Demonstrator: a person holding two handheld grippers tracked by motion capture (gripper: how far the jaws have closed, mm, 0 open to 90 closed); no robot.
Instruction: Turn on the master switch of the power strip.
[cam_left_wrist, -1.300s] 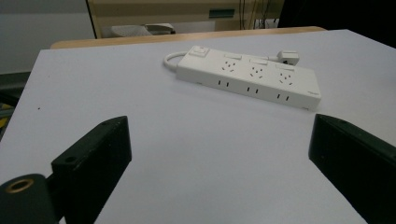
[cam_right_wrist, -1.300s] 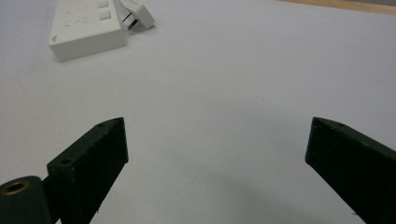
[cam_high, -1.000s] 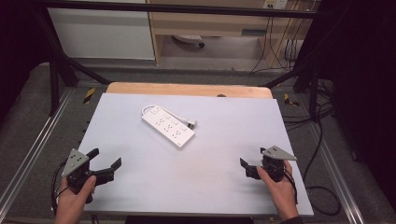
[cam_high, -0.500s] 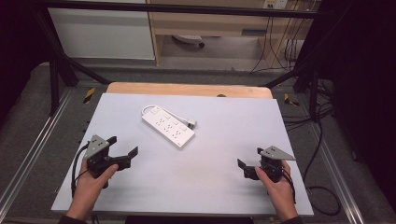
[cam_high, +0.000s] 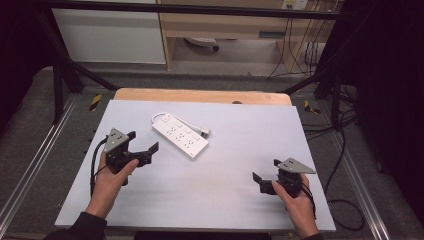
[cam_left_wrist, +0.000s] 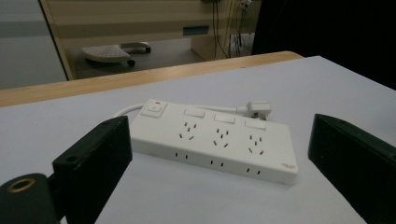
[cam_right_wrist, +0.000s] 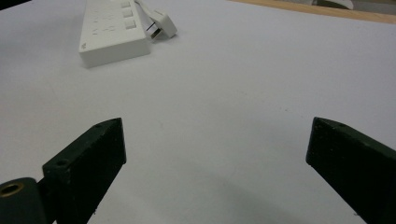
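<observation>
- Since the earlier frames, left gripper (cam_high: 141, 149) had travelled forward and inward across the surface (cam_high: 235, 200), closing on the strip (cam_high: 180, 135); right gripper (cam_high: 263, 182) had barely shifted.
- Strip lay flat near the middle of the surface, toward its far side, just ahead and to the right of the left gripper, not touching it.
- Long axis ran diagonally in the high view, switch end far-left, other end near-right; from the left gripper view the strip (cam_left_wrist: 215, 140) sat broadside between the jaws, beyond them.
- Left gripper clearly nearer; right gripper well apart from the strip (cam_right_wrist: 114, 30), at the near right of the surface.
- Left gripper jaws stood wide apart, empty. Right gripper jaws likewise apart, nothing between them.
- Judgement: reach in hand was the left's; jaw span looked enough to straddle the strip's short side.
- Count: one strip, three socket groups, one red-marked switch (cam_left_wrist: 154, 108), one plug (cam_left_wrist: 258, 108) on a short cord beside it; two grippers.
</observation>
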